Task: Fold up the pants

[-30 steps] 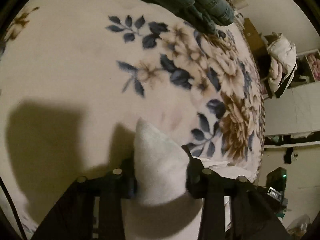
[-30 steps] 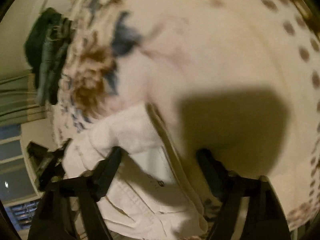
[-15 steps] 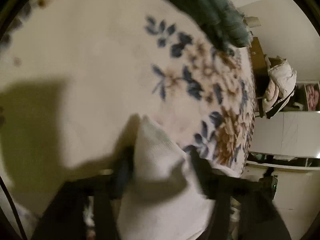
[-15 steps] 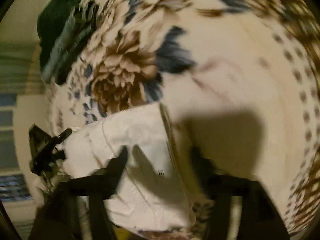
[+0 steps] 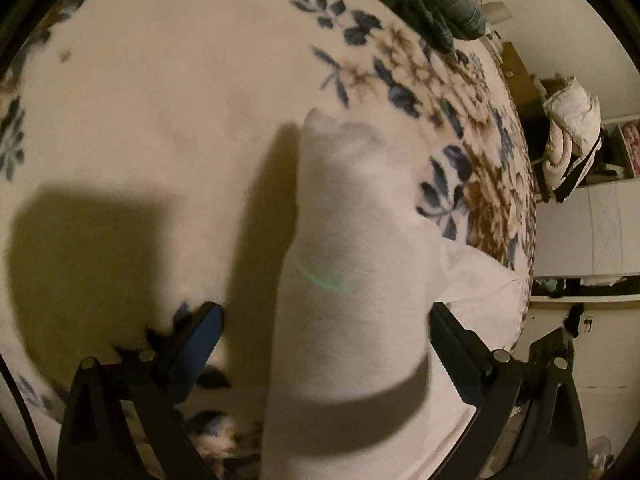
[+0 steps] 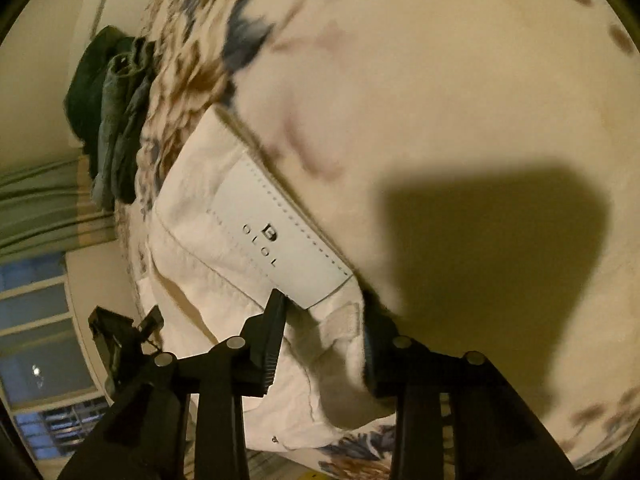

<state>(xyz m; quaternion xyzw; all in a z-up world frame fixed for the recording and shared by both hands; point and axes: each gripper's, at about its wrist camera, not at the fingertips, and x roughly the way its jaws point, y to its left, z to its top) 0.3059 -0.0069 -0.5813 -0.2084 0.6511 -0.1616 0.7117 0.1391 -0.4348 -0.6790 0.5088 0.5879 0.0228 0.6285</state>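
Surface: I am working over a cream floral blanket [image 5: 160, 120] covering a bed, lit warmly, with hard shadows falling on it. A dark pile of folded jeans [image 6: 116, 120] is sitting at the far edge; a cluttered room corner is showing to the right in the left wrist view.

Item, left to right:

Left gripper [image 5: 324, 344]: its jaws are opening and are standing wide. A raised fold of the white pants [image 5: 352, 280] is lying between the fingers, and I am seeing no pad pressing on it, so I am counting the cloth as let go.

White pants, the task's thing: they are lying on the blanket, the leg end running up and away in the left wrist view, the waistband with its stitched white label [image 6: 276, 236] showing in the right wrist view.

Right gripper [image 6: 324, 340]: its jaws are closing around the waistband corner by a belt loop [image 6: 340, 320]. Cloth is sitting between the fingers; the right pad is looking buried in it, but I cannot tell whether the grip is firm yet.

Handling, my judgement: the fabric is looking like soft, fairly thick denim, limp rather than stiff, not fragile, likely to sag and slide on the fleecy blanket. I am favouring holds at the waistband corner and the hem, where doubled seams are giving the pads something to bite.
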